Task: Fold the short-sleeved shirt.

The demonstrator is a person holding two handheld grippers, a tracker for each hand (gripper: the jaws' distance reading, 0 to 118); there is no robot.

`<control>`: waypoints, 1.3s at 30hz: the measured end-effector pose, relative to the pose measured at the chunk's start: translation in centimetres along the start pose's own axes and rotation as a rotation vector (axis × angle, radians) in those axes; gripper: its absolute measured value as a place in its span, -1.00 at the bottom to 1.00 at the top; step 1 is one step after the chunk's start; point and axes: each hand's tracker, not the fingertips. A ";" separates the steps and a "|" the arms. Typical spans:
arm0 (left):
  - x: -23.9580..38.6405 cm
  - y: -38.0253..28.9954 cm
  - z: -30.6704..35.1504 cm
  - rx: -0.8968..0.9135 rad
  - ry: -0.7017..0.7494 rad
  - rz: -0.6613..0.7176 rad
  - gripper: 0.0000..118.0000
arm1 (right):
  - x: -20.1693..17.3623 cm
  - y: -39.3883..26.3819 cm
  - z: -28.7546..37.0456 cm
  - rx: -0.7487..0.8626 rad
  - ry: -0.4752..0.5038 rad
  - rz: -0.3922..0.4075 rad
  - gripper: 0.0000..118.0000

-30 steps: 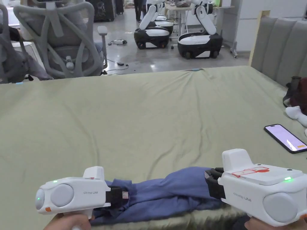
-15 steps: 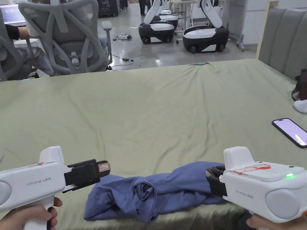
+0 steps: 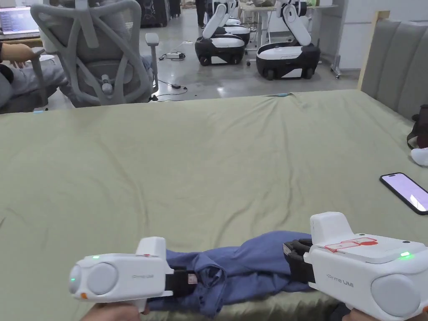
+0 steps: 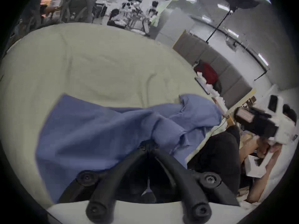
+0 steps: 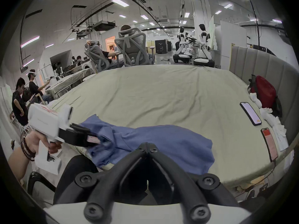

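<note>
On the bed's (image 3: 209, 159) near edge, both tools, left (image 4: 148, 145) and right (image 5: 148, 144), clamp the bunched blue shirt (image 3: 246, 267).

Robotics lab, wheeled robots (image 3: 287, 58), bed (image 3: 209, 159)

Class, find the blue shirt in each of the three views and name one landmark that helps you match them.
Head view: blue shirt bunched at the bottom centre, near the bed's front edge.
Left gripper view: blue shirt across the lower middle.
Right gripper view: blue shirt at lower centre.
Shared landmark: the phone lying on the green sheet, at the right in the head view and the right gripper view.
</note>
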 end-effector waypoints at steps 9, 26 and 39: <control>1.7 2.2 -2.7 0.009 -0.012 0.015 -1.00 | 1.3 -0.8 0.2 -0.005 -0.036 -0.037 -1.00; -8.2 -1.8 11.0 0.266 -0.069 0.154 -0.82 | -1.0 0.5 -1.6 0.035 0.029 -0.010 -1.00; -11.8 -2.5 4.9 0.247 -0.174 0.291 0.62 | -0.3 -0.1 -0.9 0.003 0.002 -0.020 -1.00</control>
